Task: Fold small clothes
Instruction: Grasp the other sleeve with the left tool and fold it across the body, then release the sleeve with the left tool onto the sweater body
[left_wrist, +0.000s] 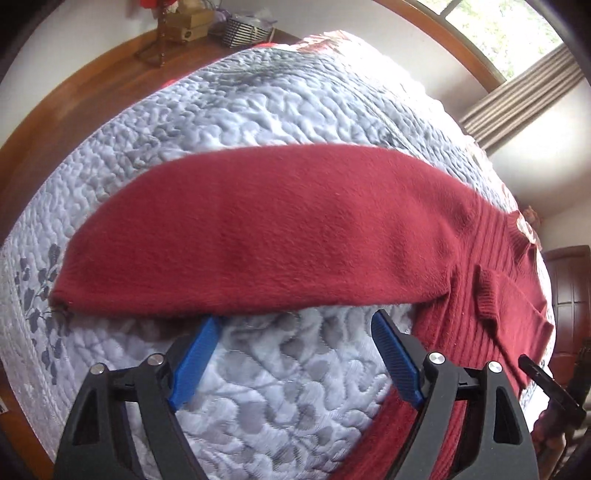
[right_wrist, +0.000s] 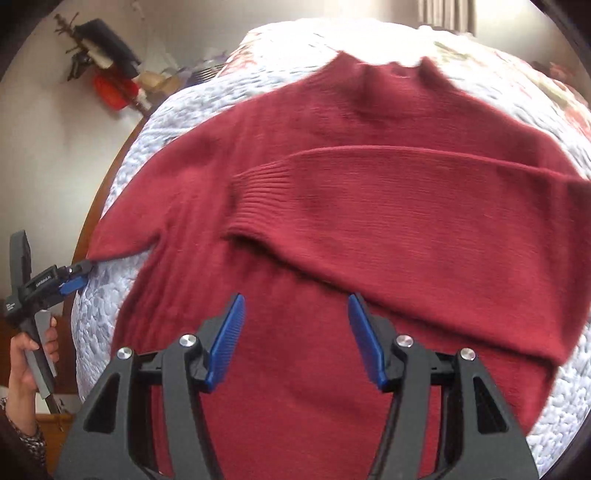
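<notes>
Left hand-held gripper (left_wrist: 295, 325): jaws spread wide, nothing between the blue pads (left_wrist: 194, 363). It hovers over bare quilt, tips just short of the near edge of the outstretched sleeve (left_wrist: 258, 229). In the right wrist view the same tool shows at the far left (right_wrist: 75, 275), held by a hand (right_wrist: 27, 354), tips close beside that sleeve's end; whether they touch the fabric cannot be told.

Right hand-held gripper (right_wrist: 295, 317): released, jaws apart, empty, poised above the lower body of the red sweater (right_wrist: 295, 206).

Sweater lies flat on the bed's pale quilt (left_wrist: 258, 110), collar (right_wrist: 388, 74) away from the right camera. One sleeve (right_wrist: 424, 206) is folded across the chest, ribbed cuff (right_wrist: 255, 199) near the middle. The other sleeve extends sideways onto the quilt.

Beyond the bed: wood floor (left_wrist: 92, 85), a curtain (left_wrist: 524, 96) by a window, a dark wooden door (left_wrist: 565, 295).
</notes>
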